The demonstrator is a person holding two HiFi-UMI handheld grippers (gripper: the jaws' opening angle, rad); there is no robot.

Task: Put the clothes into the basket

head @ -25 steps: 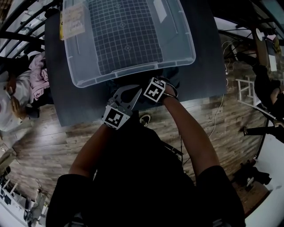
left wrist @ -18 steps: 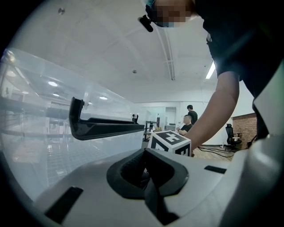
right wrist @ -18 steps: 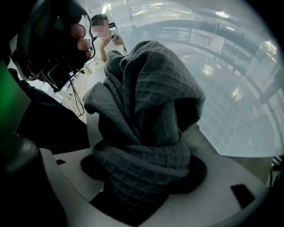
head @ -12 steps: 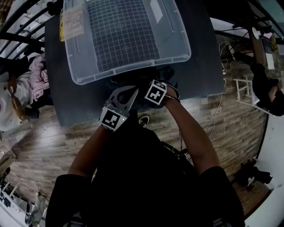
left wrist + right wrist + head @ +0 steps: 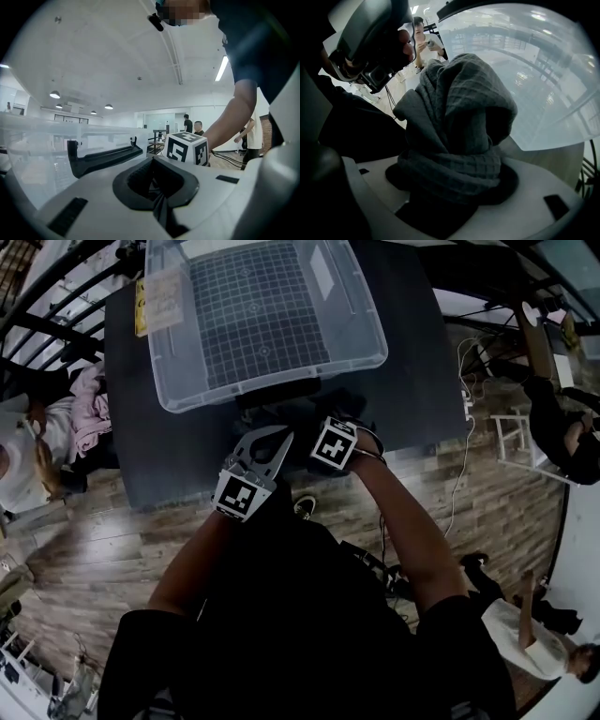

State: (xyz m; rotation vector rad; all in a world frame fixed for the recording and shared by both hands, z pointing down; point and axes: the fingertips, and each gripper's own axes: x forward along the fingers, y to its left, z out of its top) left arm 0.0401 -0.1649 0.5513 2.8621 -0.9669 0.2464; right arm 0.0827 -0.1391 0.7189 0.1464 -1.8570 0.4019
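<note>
A clear plastic basket (image 5: 281, 381) stands on the dark table (image 5: 427, 381). Just in front of it, at the table's near edge, a dark grey waffle-knit garment (image 5: 323, 409) hangs bunched between both grippers. My right gripper (image 5: 330, 448) points steeply down; its jaws have just been closing and grip a thick bundle of the garment (image 5: 459, 122), which fills the right gripper view. My left gripper (image 5: 274, 439) is held nearly level beside it, with a thin dark fold of cloth (image 5: 159, 206) pinched in its jaws. The basket's clear wall (image 5: 28, 140) and black handle (image 5: 103, 159) are close on its left.
Pink and white clothes (image 5: 86, 409) lie heaped to the left of the table. Black railings (image 5: 56, 306) run along the far left. Wooden floor (image 5: 112, 540) lies below the table edge. People stand off to the right (image 5: 572, 432), and a cable (image 5: 459, 474) trails on the floor.
Both grippers have come up a little with the garment, staying side by side at the table's near edge. The basket sits higher in the head view. A person has entered at the lower right.
</note>
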